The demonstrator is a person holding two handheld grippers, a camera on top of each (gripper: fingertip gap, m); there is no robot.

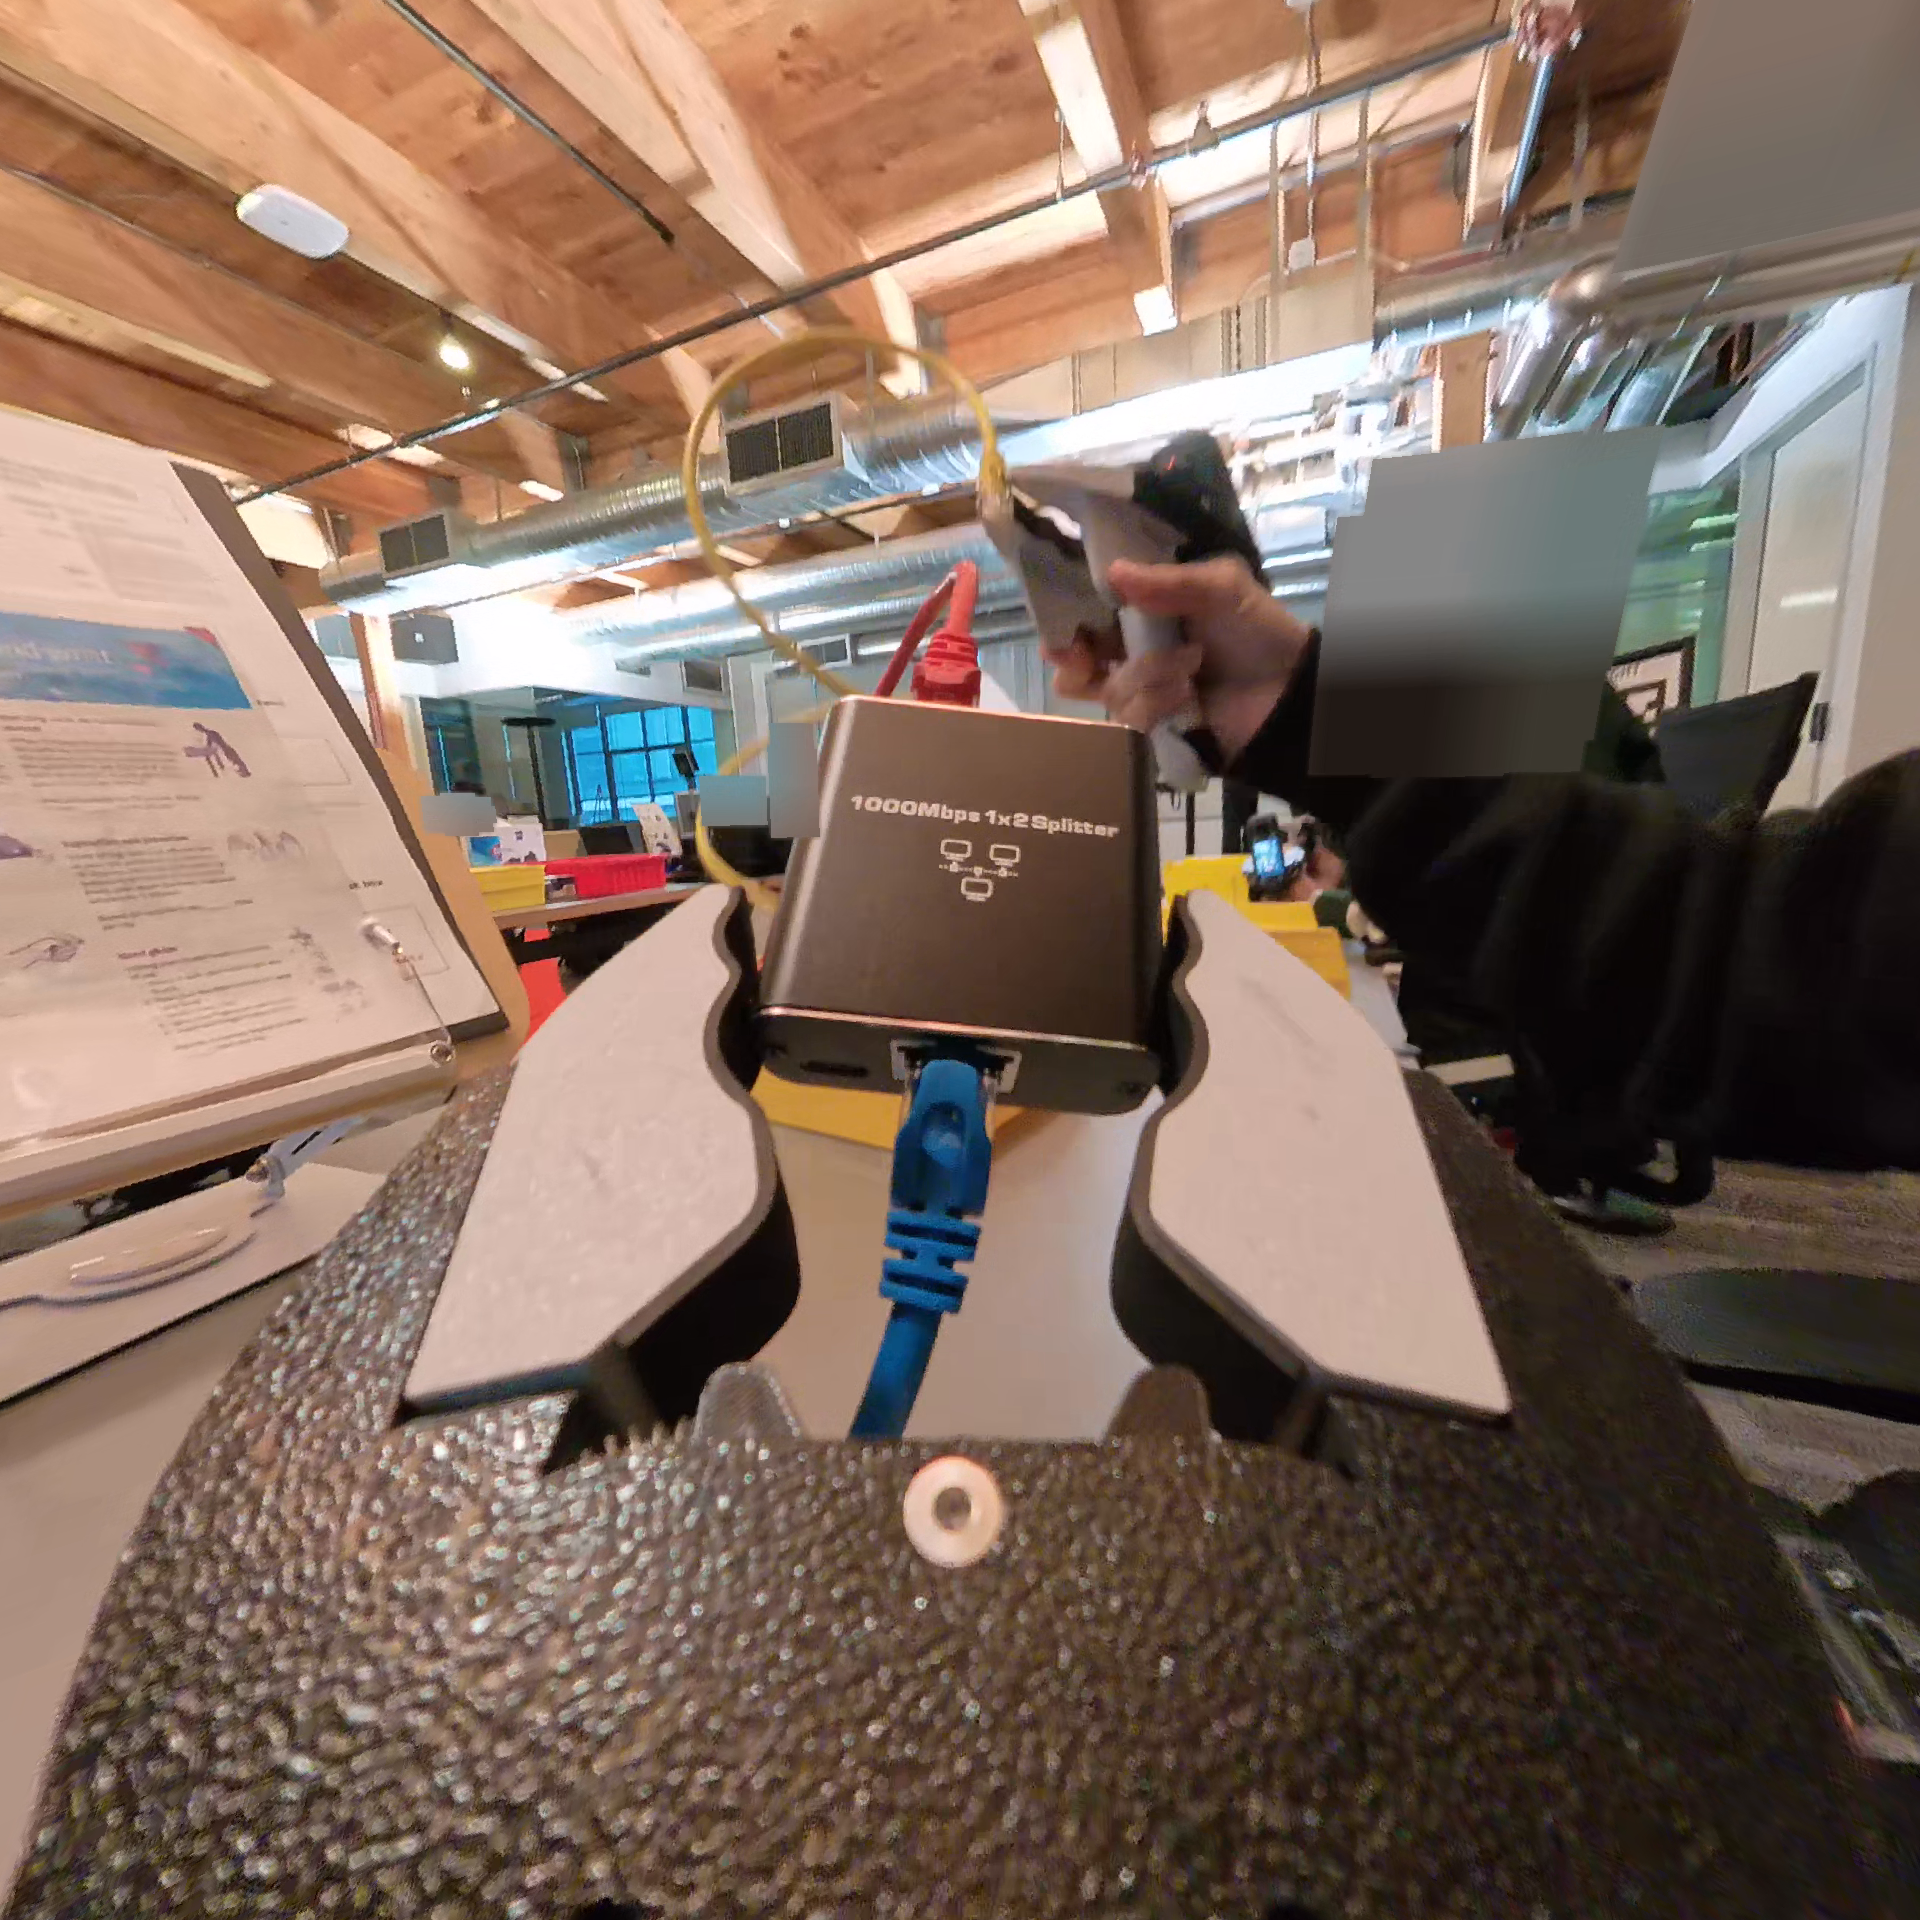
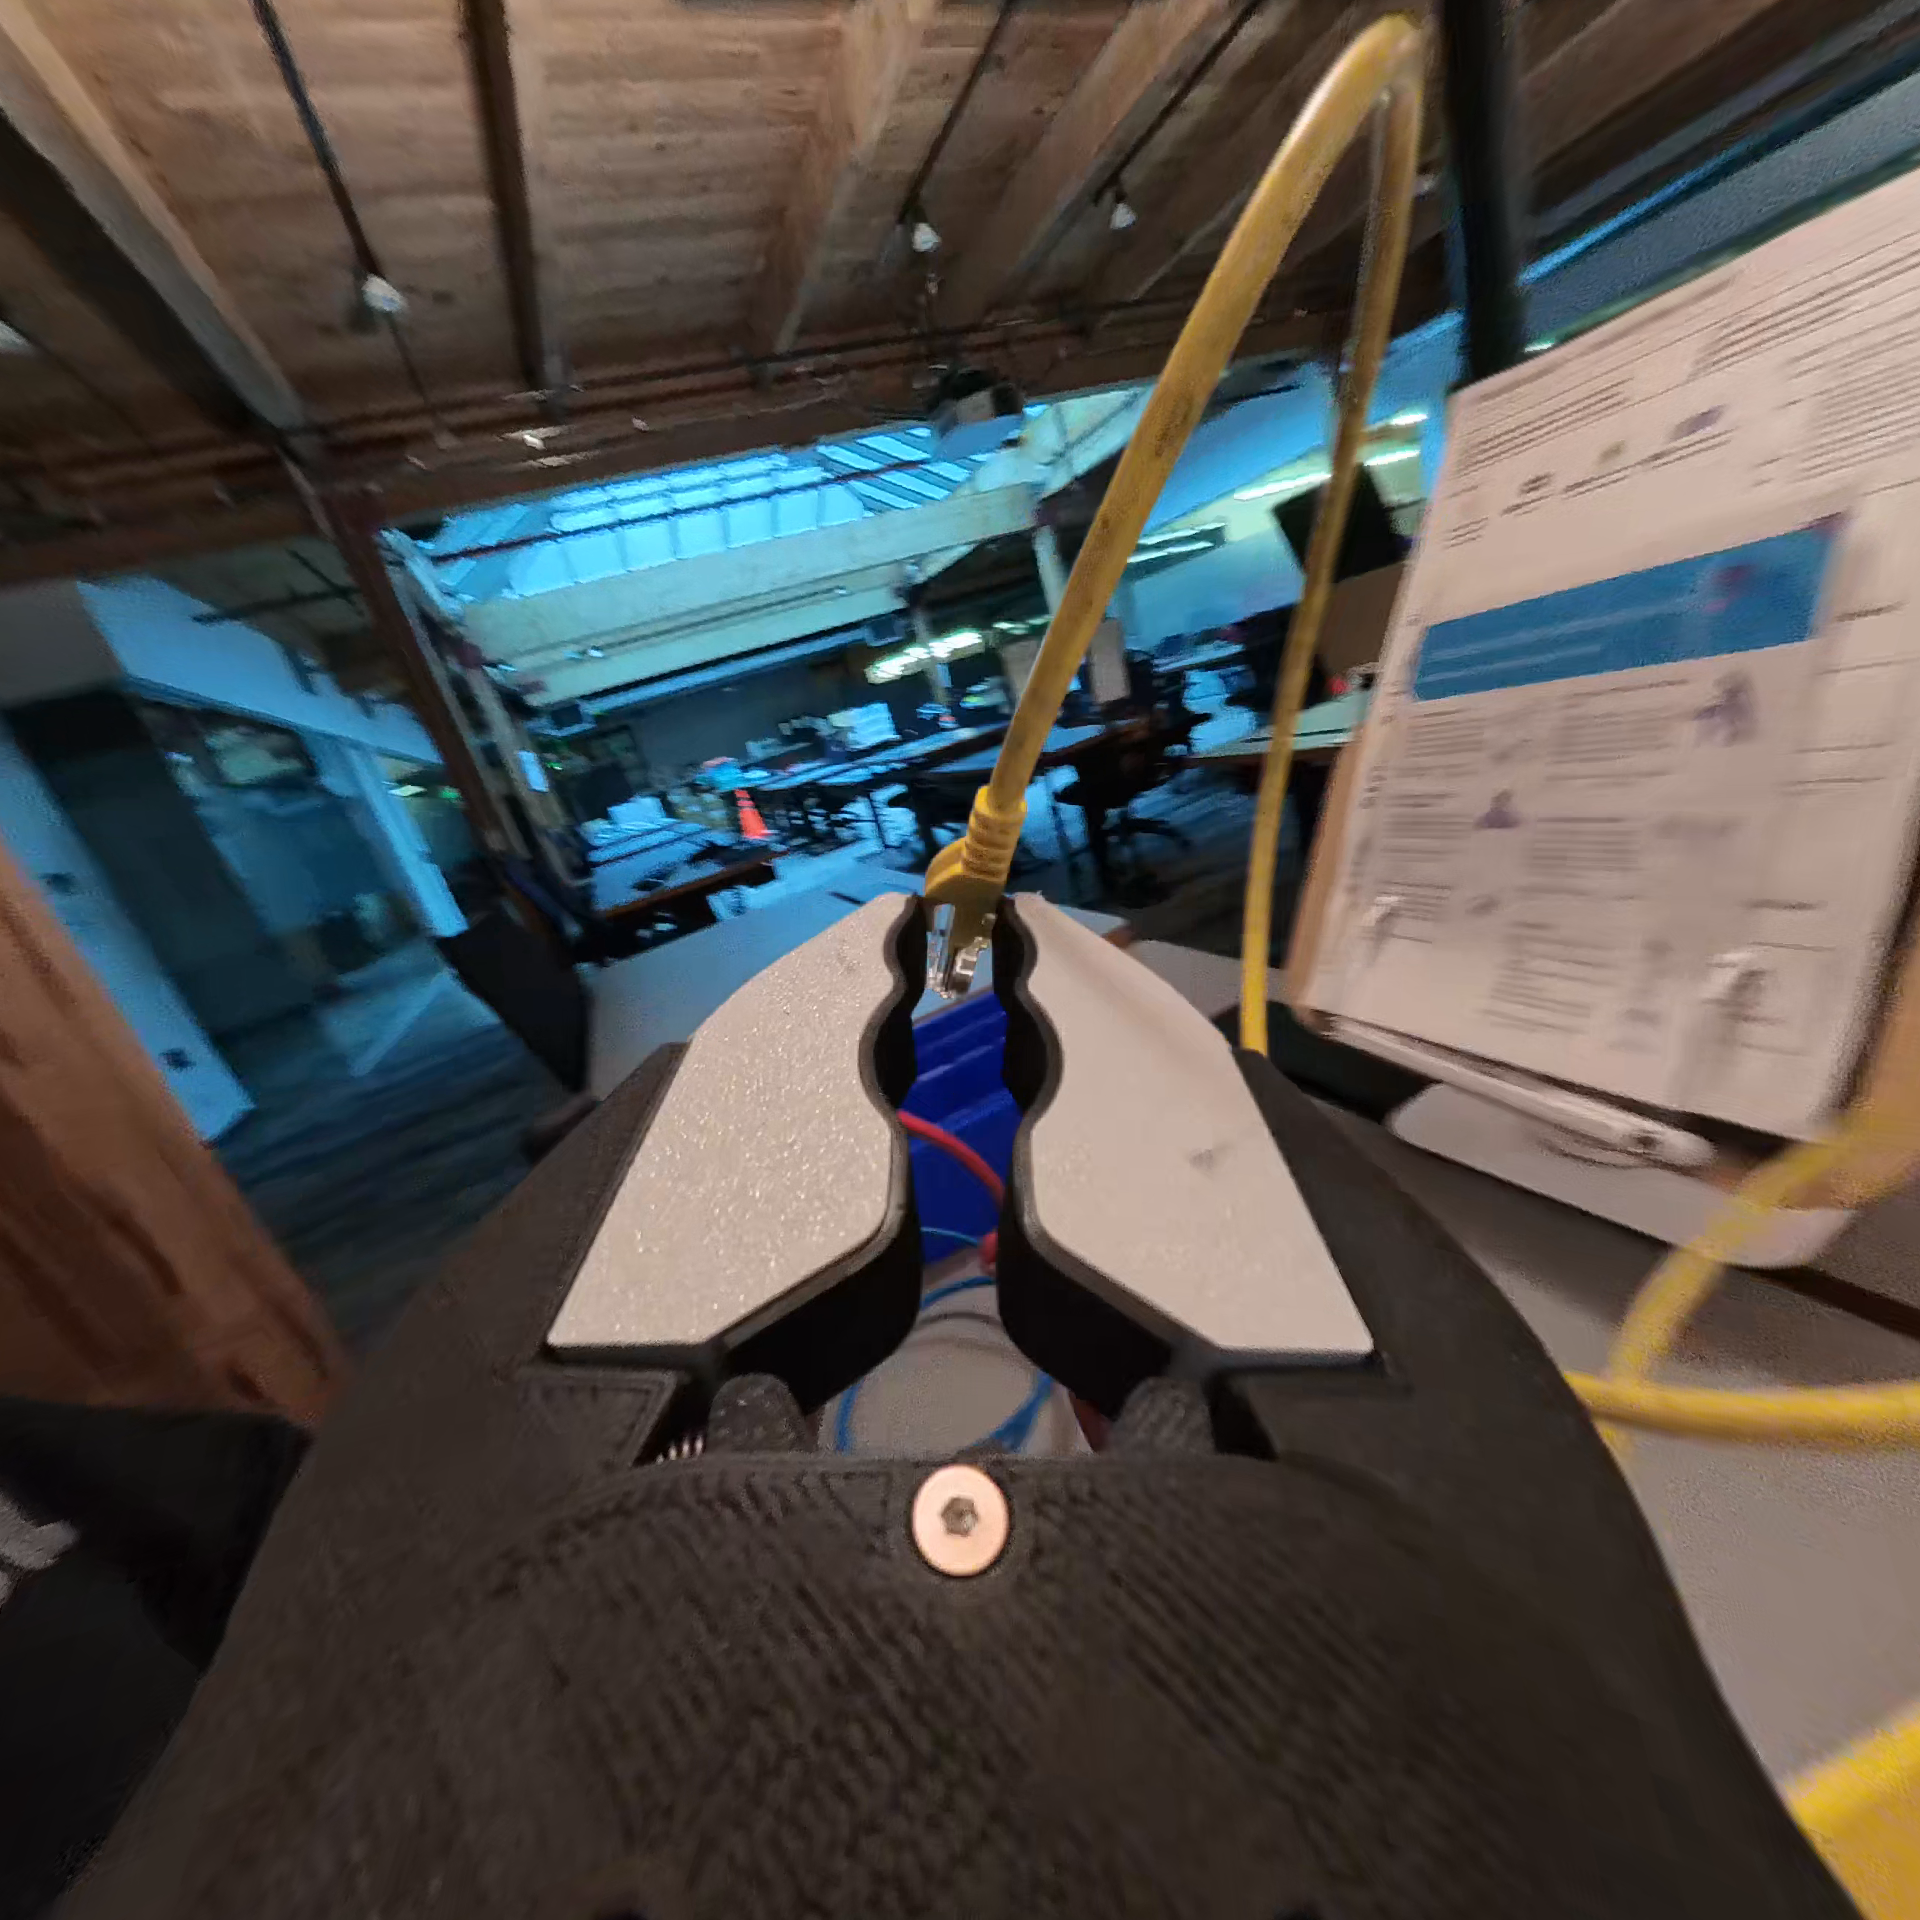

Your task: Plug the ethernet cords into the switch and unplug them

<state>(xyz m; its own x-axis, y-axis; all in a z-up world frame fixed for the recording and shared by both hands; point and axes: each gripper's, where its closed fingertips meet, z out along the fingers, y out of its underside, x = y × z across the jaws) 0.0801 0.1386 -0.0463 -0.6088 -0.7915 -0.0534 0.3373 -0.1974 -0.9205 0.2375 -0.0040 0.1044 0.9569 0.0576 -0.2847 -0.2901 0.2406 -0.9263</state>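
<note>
Item one: my left gripper (image 1: pixel 961 935), jaws set wide around a black box, the switch (image 1: pixel 961 883), gripped by its two sides and held up off the table. I see white print and a small diagram on its top face.

Item two: blue cord (image 1: pixel 925 1236), plugged into the single port on the near face of the switch, running back between my left fingers (image 1: pixel 613 1153) toward the camera.

Item three: red cord (image 1: pixel 940 649), plugged into the far face of the switch, standing up behind it.

Item four: my right gripper (image 2: pixel 956 940), jaws narrow, pinching the clear plug of the yellow cord (image 2: pixel 1132 499) at the fingertips. The plug points down between the jaws; the cord arcs up and over to the right, then drops beside a printed sheet on a stand (image 2: pixel 1621 748). From the left wrist view I see the same yellow loop rising behind the switch, its plug end held clear of the box, above and to the right of it.

Item five: blue bin (image 2: pixel 951 1081), visible below, between my right fingers.

Item six: yellow bin (image 1: pixel 821 1107), under the switch.
</note>
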